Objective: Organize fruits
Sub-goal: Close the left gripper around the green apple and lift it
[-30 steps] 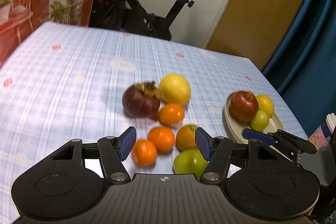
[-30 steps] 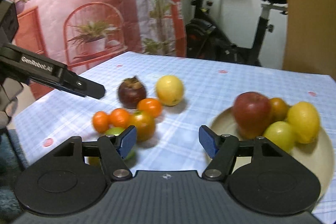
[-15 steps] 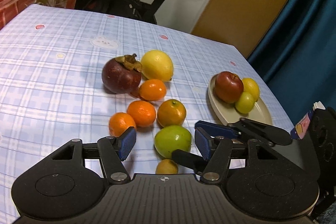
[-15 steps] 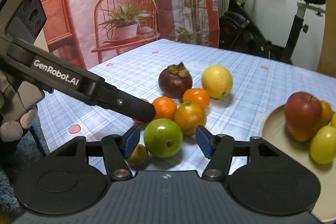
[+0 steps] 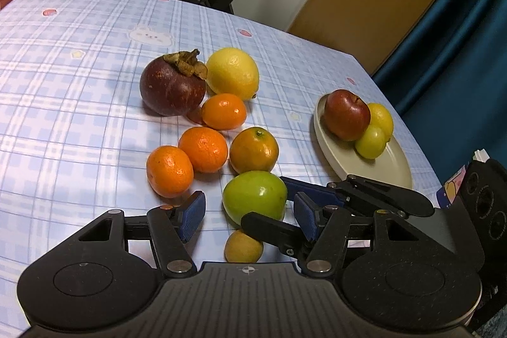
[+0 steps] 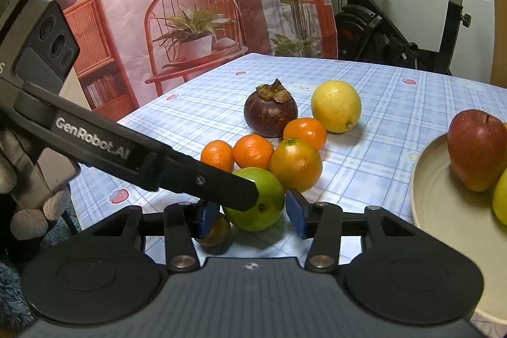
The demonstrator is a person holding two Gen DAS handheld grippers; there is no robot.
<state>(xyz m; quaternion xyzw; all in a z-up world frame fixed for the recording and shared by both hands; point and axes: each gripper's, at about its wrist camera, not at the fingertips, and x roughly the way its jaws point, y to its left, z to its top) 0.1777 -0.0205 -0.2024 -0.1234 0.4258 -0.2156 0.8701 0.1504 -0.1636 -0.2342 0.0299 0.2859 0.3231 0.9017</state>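
Our right gripper [image 6: 252, 216] has just been closing its jaws around the green fruit [image 6: 258, 198], which sits between the blue pads; whether both pads already press on it we cannot tell. Our left gripper [image 5: 248, 216] hangs half-open with nothing in it, its pads apart above the cloth, one of its fingers crossing in front of the green fruit in the right wrist view.

Room is tight on the far side: an orange [image 5: 253, 149] touches the green fruit there, and a small yellowish fruit [image 5: 243, 246] lies just beside it on the near side. Toward the plate [image 5: 393, 167] a strip of bare tablecloth [image 5: 79, 91] stays free. The plate stands close to the table's right edge and carries a red apple [image 5: 347, 114], a lemon and a yellow-green fruit, with bare room on its near half.

We see the green fruit as smooth, glossy and nearly round, with a small dark dimple facing the right wrist camera. It is slightly wider than tall, its longer side lying roughly across the jaws.
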